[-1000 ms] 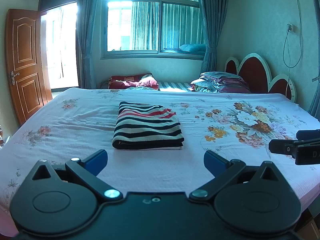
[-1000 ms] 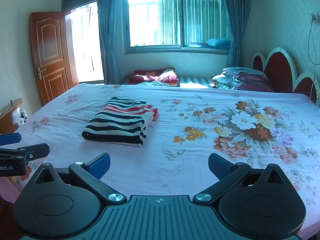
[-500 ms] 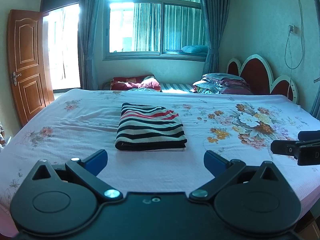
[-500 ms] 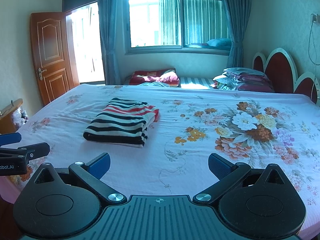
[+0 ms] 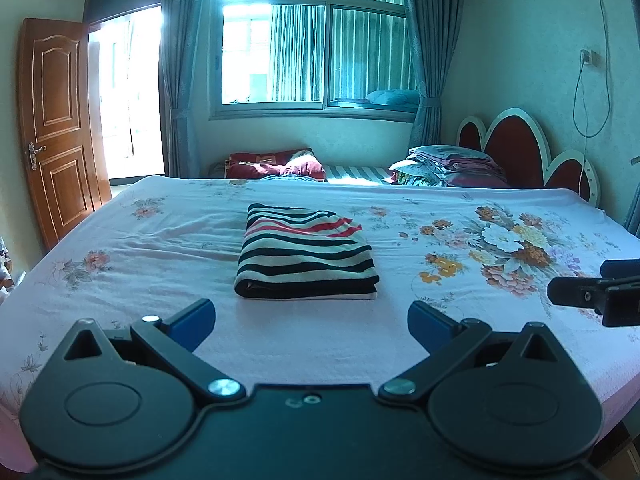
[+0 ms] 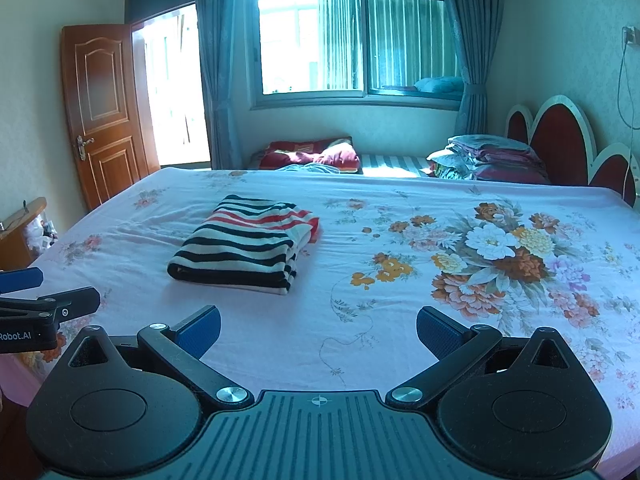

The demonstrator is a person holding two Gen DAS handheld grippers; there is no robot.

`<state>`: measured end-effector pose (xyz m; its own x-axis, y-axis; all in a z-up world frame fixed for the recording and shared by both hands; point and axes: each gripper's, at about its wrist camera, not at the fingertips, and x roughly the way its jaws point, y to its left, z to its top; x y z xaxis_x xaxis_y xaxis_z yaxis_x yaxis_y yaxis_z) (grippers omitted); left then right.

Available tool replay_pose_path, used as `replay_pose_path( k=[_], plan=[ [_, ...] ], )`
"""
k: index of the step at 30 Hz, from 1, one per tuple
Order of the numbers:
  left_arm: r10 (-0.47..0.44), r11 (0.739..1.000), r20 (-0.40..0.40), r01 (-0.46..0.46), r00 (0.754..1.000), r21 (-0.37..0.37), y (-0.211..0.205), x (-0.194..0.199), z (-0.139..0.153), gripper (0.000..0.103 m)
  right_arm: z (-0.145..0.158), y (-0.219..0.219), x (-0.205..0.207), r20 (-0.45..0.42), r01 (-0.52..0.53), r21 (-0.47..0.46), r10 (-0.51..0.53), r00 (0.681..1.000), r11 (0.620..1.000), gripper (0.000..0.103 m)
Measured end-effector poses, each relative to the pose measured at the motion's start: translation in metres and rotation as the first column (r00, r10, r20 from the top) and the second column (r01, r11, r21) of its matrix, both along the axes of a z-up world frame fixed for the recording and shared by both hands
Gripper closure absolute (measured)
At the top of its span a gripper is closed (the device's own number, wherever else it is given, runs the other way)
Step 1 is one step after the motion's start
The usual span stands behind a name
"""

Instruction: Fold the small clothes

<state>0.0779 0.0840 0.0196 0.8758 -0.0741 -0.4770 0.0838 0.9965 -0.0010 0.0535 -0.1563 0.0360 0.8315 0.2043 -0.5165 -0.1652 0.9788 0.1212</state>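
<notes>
A folded garment with black, white and red stripes point(image 5: 306, 256) lies flat on the pink floral bed sheet point(image 5: 160, 248); it also shows in the right wrist view point(image 6: 244, 248). My left gripper point(image 5: 312, 322) is open and empty, held back from the garment above the bed's near edge. My right gripper point(image 6: 318, 328) is open and empty, to the right of the garment. Each gripper shows at the edge of the other's view: the right one point(image 5: 596, 294), the left one point(image 6: 36, 300).
A red scalloped headboard point(image 5: 520, 148) and stacked pillows point(image 5: 452, 164) are at the right. A red bundle point(image 5: 276, 164) lies on a second bed under the window. A wooden door point(image 5: 56, 120) stands open at the left.
Both grippers have drawn slightly back and up, so the folded garment sits a little lower and farther in both views. The garment has not moved. Both stay open.
</notes>
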Motion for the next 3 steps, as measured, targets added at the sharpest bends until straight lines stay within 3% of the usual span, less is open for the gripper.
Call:
replay_pose_path(
  k=[3],
  plan=[
    [-0.01, 1.0, 0.004, 0.01, 1.0, -0.021, 0.0019, -0.0009, -0.0006, 0.001, -0.0001, 0.0002, 0.0003, -0.001, 0.0, 0.001, 0.0, 1.0, 1.0, 0.0]
  ],
)
